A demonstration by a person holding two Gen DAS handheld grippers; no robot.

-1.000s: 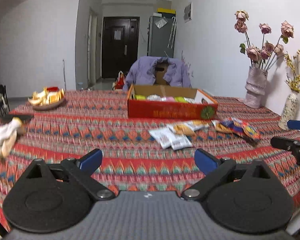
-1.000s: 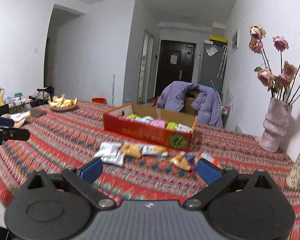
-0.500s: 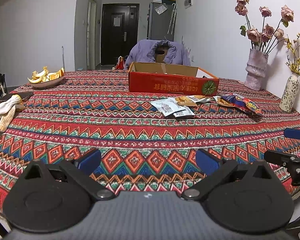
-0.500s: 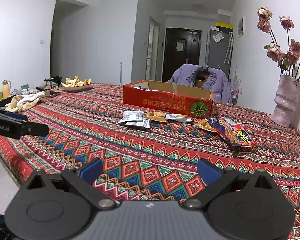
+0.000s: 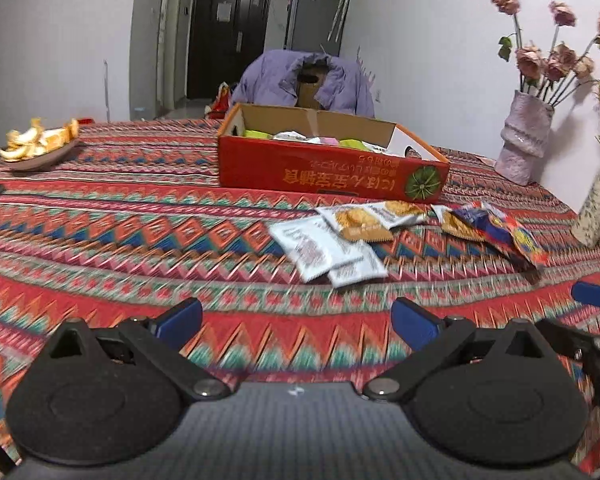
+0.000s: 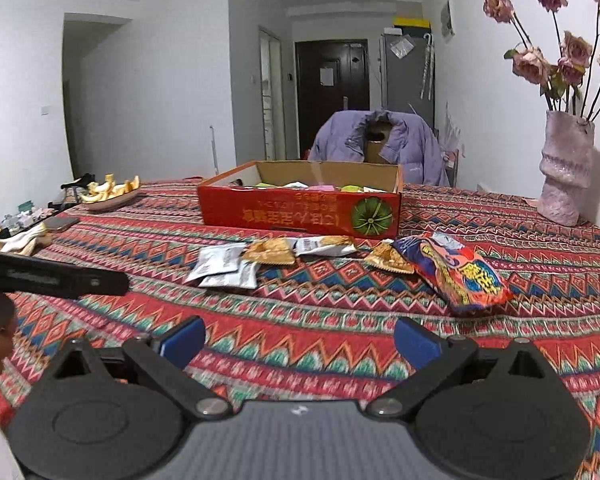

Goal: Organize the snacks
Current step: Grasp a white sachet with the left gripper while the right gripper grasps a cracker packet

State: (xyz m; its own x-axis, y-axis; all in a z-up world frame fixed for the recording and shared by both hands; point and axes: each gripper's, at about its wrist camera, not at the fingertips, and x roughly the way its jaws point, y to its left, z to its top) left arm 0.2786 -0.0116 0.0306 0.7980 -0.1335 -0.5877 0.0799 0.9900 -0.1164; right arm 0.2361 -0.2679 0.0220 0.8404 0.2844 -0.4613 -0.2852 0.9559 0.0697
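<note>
**With snacks loose on the cloth: approach step, nothing gripped**

While hovering low over the patterned tablecloth, left gripper spread wide, empty; right gripper likewise parted, empty. White snack packets, orange cracker packets and a colourful chip bag scattered just before the red cardboard box, already part-filled. Likely next: reach forward, drop onto the nearest packet, pinch an edge, lift into the box.

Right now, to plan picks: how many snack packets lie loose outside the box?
6: two overlapping white packets, two biscuit packets by the box, one gold packet, one big colourful bag. More may hide beneath.
</note>
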